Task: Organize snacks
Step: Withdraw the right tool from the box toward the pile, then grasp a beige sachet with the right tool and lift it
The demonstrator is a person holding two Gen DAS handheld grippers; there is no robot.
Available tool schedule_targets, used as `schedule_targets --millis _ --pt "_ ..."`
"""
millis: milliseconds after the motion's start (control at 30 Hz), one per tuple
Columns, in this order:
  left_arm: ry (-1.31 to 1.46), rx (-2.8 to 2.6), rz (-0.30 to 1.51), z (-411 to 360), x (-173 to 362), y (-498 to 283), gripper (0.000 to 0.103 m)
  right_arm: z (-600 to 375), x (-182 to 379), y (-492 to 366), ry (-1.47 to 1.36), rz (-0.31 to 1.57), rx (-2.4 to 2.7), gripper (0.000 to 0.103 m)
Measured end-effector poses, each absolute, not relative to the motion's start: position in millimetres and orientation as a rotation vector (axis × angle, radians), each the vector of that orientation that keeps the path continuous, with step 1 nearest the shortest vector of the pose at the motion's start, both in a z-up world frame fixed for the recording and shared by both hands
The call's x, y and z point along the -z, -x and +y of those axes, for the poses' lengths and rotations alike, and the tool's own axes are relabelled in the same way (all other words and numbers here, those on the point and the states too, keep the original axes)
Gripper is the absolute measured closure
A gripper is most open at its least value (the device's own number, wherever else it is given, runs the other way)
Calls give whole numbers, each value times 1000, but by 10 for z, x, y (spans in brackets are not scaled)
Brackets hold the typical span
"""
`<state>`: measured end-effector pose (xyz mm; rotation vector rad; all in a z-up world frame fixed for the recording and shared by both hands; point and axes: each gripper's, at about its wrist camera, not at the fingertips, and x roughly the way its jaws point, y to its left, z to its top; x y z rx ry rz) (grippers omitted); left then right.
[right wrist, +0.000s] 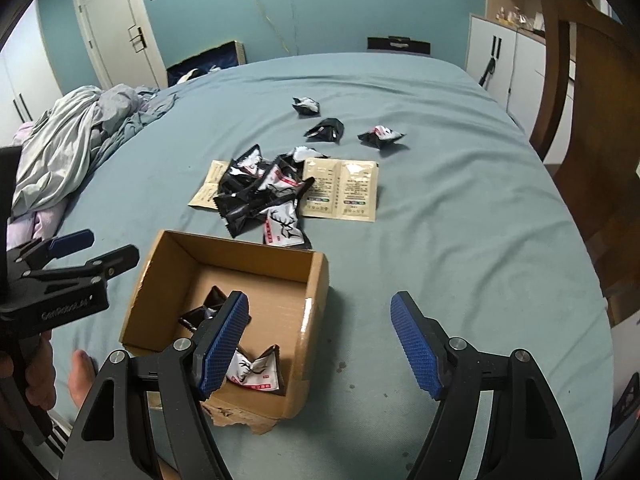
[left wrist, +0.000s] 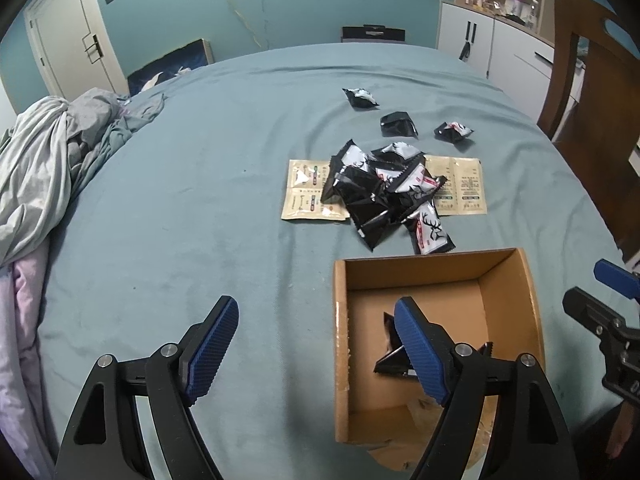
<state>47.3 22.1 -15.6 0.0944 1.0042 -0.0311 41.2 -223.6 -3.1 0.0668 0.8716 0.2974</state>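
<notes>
- Left gripper (left wrist: 316, 354): fingers wide, nothing between, one pad above the box (left wrist: 440, 276), the other over the sheet (left wrist: 200, 200).
- Right gripper (right wrist: 320, 346): fingers wide, empty, straddling the box's right wall.
- Box: open, at 5 o'clock in the left view; two packets (right wrist: 256, 372) inside.
- Pile (left wrist: 384, 196) of black-and-white packets just past the box at 12 o'clock, on tan sachets (left wrist: 460, 188).
- Three stray packets (left wrist: 398, 124) farther out at 12 o'clock.
- Bedding (left wrist: 52, 152) bunched at 9 o'clock.

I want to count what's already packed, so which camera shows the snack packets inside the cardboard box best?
The right wrist view: two snack packets lie in the cardboard box, only partly covered by a finger. In the left wrist view, a finger hides most of the one dark packet visible.
</notes>
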Motion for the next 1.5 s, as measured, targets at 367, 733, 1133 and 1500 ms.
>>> schedule_targets --millis 367,733,1133,1500 --pt "-148 49 998 126 129 -518 20 -2439 103 -801 -151 950 -284 30" --pt "-128 57 1020 166 173 -707 20 -2475 258 -1360 -186 1019 -237 30" --pt "-50 41 1096 312 335 -897 20 -2341 511 -1847 -171 1053 -234 30" --pt "-25 41 1159 377 449 -971 19 -2291 774 -2255 -227 1092 -260 30"
